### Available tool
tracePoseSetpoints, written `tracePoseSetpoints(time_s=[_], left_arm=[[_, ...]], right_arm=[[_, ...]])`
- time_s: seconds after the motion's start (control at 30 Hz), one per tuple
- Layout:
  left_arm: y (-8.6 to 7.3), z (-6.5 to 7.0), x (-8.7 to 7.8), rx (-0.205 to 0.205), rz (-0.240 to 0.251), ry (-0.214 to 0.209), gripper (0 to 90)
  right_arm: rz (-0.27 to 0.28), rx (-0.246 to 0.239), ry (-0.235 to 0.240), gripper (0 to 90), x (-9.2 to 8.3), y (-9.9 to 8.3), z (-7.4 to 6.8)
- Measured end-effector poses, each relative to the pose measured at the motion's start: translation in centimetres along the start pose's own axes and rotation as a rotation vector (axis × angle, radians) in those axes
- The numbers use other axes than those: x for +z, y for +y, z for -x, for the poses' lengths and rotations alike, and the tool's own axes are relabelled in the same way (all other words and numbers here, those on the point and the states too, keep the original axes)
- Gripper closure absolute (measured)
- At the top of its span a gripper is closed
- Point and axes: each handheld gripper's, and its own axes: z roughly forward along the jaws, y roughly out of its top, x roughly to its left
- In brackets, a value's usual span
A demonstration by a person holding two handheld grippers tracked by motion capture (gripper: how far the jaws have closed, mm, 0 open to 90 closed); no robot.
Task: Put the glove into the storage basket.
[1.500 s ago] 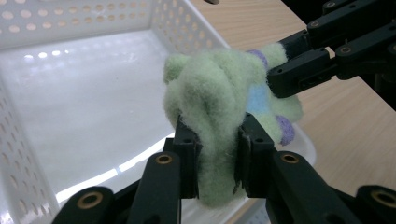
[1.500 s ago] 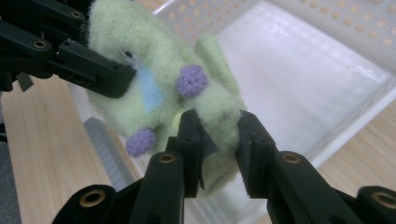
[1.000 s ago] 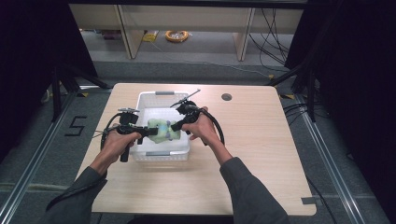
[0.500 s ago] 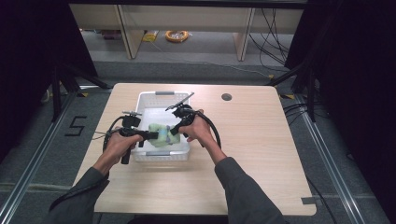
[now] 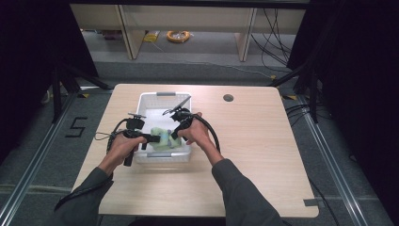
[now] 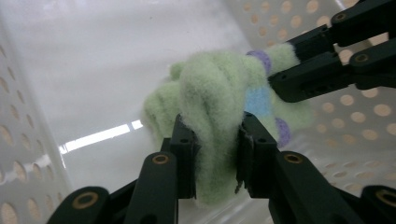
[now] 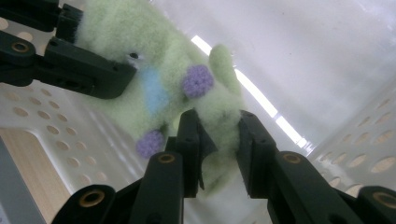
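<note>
Both grippers drifted toward 6 o'clock with the green plush toy [image 5: 162,140], now low in the white basket [image 5: 157,96]. Left gripper [image 6: 215,154] and right gripper [image 7: 218,149] fingers each pinch it; likely being set down.

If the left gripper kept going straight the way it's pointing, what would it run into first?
The left gripper is already clamped on the green fuzzy toy, so that goes with it. Just beyond is the right gripper, pinching the toy's far side; then probably the white basket wall, though depth is unclear.
</note>
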Motion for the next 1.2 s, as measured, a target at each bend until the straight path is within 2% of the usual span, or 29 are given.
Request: tracePoseSetpoints(time_s=[0.03, 0.17, 0.23, 0.3, 0.37, 0.4, 0.43, 0.5, 0.57, 0.63, 0.73, 0.8, 0.9, 0.93, 1.03, 1.13, 1.2], left_arm=[[0.1, 0.0, -0.1, 0.005, -0.012, 0.021, 67.8], [0.2, -0.1, 0.1, 0.004, 0.002, 0.028, 61.8], [0.2, -0.2, 0.2, 0.000, 0.008, 0.060, 58.2], [0.3, -0.2, 0.1, 0.000, 0.009, 0.059, 56.3], [0.3, -0.1, -0.1, 0.005, 0.031, 0.074, 53.2], [0.4, -0.1, -0.5, 0.007, 0.057, 0.087, 51.0], [0.4, -0.1, -0.5, 0.007, 0.057, 0.087, 49.8], [0.5, -0.1, -1.0, -0.007, 0.084, 0.094, 47.9], [0.5, -0.1, -1.2, -0.001, 0.092, 0.091, 48.2], [0.5, 0.0, -1.7, 0.013, 0.100, 0.076, 49.3], [0.4, 0.1, -2.1, 0.020, 0.103, 0.069, 48.4], [0.4, 0.2, -2.4, 0.019, 0.106, 0.067, 45.5], [0.2, 0.4, -2.8, 0.024, 0.116, 0.066, 44.1], [0.1, 0.4, -2.9, 0.031, 0.115, 0.068, 43.0], [-0.1, 0.7, -3.1, 0.032, 0.123, 0.057, 40.3], [-0.3, 0.8, -3.2, 0.032, 0.137, 0.030, 39.6], [-0.4, 0.9, -3.2, 0.030, 0.145, 0.032, 38.7]], right_arm=[[-0.003, 0.001, -0.003, 73.1, 0.0, 0.0, 0.0], [-0.015, 0.011, -0.013, 72.8, 0.1, 0.0, -0.1], [-0.025, 0.015, -0.022, 72.7, 0.2, 0.0, -0.2], [-0.031, 0.026, -0.022, 72.5, 0.3, 0.0, -0.2], [-0.031, 0.029, -0.027, 72.2, 0.3, 0.0, -0.1], [-0.034, 0.030, -0.033, 71.9, 0.3, 0.0, -0.2], [-0.034, 0.030, -0.033, 71.9, 0.3, 0.0, -0.2], [-0.033, 0.025, -0.040, 71.2, 0.5, 0.0, -0.1], [-0.035, 0.024, -0.041, 70.8, 0.5, 0.0, -0.1], [-0.041, 0.045, -0.044, 69.4, 0.5, 0.1, -0.2], [-0.032, 0.020, -0.049, 66.1, 0.4, 0.1, -0.1], [-0.021, 0.033, -0.064, 61.6, 0.1, 0.2, -0.2], [-0.001, 0.001, -0.076, 60.5, 0.0, 0.2, 0.0], [0.002, 0.027, -0.075, 60.3, -0.2, 0.2, -0.2], [0.018, 0.026, -0.073, 57.3, -0.7, 0.2, 0.1], [0.030, 0.014, -0.079, 57.1, -1.0, 0.2, 0.1], [0.044, 0.019, -0.078, 56.6, -1.4, 0.2, 0.1]])
